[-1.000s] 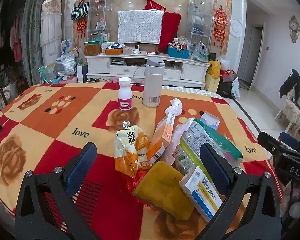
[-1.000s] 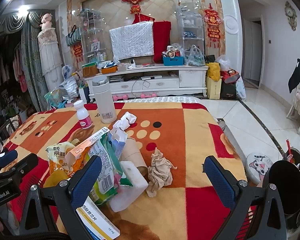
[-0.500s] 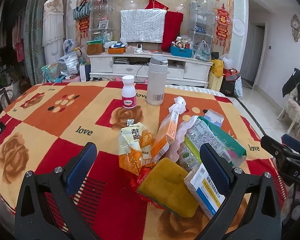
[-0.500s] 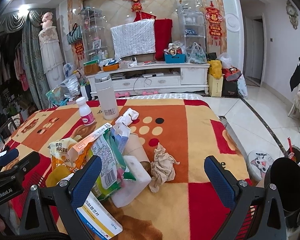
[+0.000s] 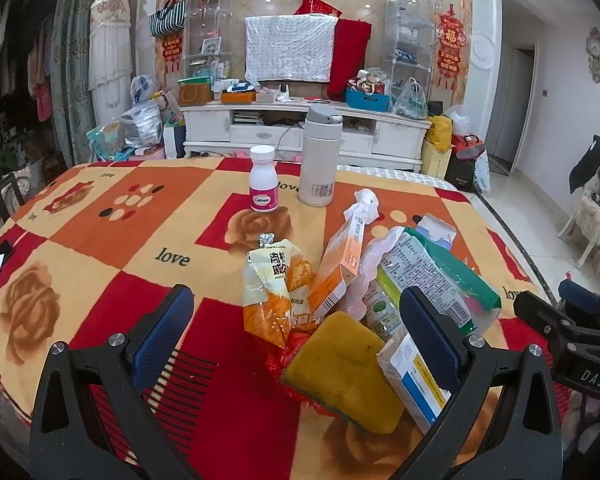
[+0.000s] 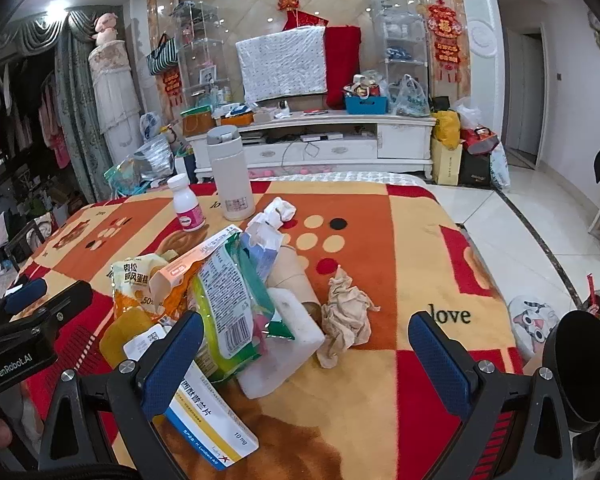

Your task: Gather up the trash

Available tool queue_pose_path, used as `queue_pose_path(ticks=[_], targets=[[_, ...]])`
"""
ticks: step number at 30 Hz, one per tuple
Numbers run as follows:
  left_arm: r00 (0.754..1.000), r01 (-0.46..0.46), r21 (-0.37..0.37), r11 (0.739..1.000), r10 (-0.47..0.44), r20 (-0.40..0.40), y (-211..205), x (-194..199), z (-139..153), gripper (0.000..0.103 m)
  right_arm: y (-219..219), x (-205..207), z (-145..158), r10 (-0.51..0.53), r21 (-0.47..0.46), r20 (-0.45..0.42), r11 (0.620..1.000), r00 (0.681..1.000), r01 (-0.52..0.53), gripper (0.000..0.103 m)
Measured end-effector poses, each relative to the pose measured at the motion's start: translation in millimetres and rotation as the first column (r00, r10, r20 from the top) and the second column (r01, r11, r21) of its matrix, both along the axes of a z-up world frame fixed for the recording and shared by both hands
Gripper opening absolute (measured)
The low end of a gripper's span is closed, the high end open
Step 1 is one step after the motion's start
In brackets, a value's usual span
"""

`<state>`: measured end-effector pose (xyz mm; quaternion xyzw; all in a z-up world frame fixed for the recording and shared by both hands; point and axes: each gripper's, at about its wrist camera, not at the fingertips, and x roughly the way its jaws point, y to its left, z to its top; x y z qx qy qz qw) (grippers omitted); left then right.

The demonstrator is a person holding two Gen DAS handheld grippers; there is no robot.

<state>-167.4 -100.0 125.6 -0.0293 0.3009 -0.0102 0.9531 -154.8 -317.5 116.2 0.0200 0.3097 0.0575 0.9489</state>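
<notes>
**A:** Orange-and-red blanket [image 5: 100, 248] is covering the whole bench, and the trash is sitting in one heap near the front edge. Which step is this, you think?

**B:** Looks like the approach to me. Both tools are hovering in front of the pile and nothing is getting picked up yet. The left tool [image 5: 296, 336] is gaping wide with nothing in it, pointing at the yellow sponge [image 5: 342, 366] and the snack bag [image 5: 274, 288]. The right tool [image 6: 306, 360] is spread just as wide, also empty, with the crumpled tissue [image 6: 346, 316] and the white foam block [image 6: 284, 344] sitting ahead between its fingers.

**A:** And the medicine box [image 6: 208, 420]?

**B:** It's lying right under the right tool's left finger [image 6: 172, 360], at the near edge of the heap. The pill bottle [image 5: 264, 190] and the thermos [image 5: 319, 156] are standing further back, apart from the pile.

**A:** Next move?

**B:** My guess: dropping the right tool onto the tissue, since it's loose and off to the side. The rest is overlapping, so it's going to need picking off the top. I can't make out a bin on the bench.
</notes>
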Motion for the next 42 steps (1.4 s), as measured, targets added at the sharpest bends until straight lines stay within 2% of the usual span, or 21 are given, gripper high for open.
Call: queue_pose_path(ticks=[24,42], targets=[[1.000,0.004,0.013,1.000,-0.004,-0.024,-4.3,1.7,-5.9,0.102,-1.0,4.8,-9.1,0.015,0.013,-0.056,1.000,0.998,-0.014,0.102],[0.997,-0.017,-0.004,1.000,0.016,-0.070,15.8,5.3,-14.7,0.102,4.6,6.7,-18.2,0.044,0.032,-0.081,0.999,0.996,-0.042,0.102]])
